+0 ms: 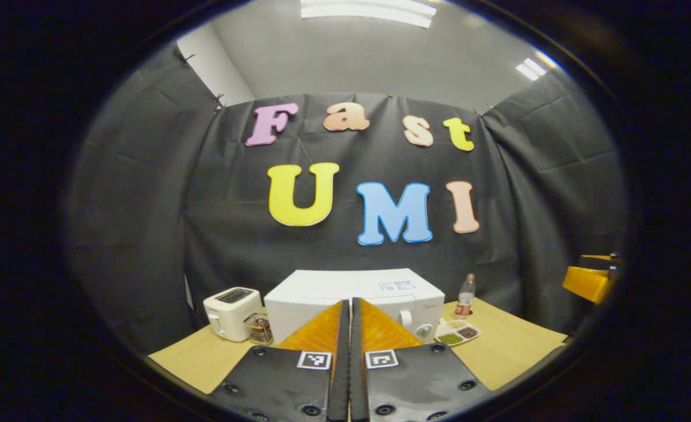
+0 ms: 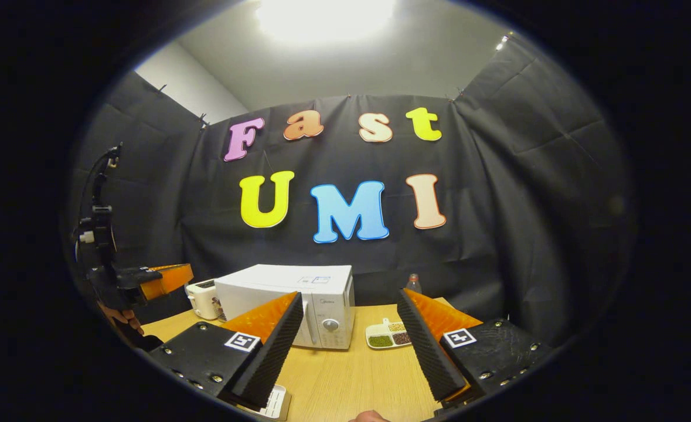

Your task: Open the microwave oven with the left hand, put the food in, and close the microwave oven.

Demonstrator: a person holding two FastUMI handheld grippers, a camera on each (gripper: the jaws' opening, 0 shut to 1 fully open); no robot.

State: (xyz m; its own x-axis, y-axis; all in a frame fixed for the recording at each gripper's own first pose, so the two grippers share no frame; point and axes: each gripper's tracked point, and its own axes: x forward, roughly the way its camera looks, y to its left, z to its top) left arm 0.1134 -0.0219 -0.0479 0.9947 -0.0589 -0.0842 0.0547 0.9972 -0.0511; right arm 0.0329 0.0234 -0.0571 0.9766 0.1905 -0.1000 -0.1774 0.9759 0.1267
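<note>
Black cloth backs the wooden table (image 2: 345,375), where we see the white microwave oven (image 2: 298,302) standing door closed, a toaster (image 1: 232,312) to its left and a divided food dish (image 2: 388,336) just right. Our left gripper (image 1: 351,316) sits pressed together, empty; our right gripper (image 2: 351,328) spreads wide apart.

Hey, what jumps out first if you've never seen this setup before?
The white microwave oven, door closed, sits mid-table against the booth wall, with a divided food tray on its right and a toaster on its left. Nearer, the right gripper is open and the left gripper is shut.
</note>
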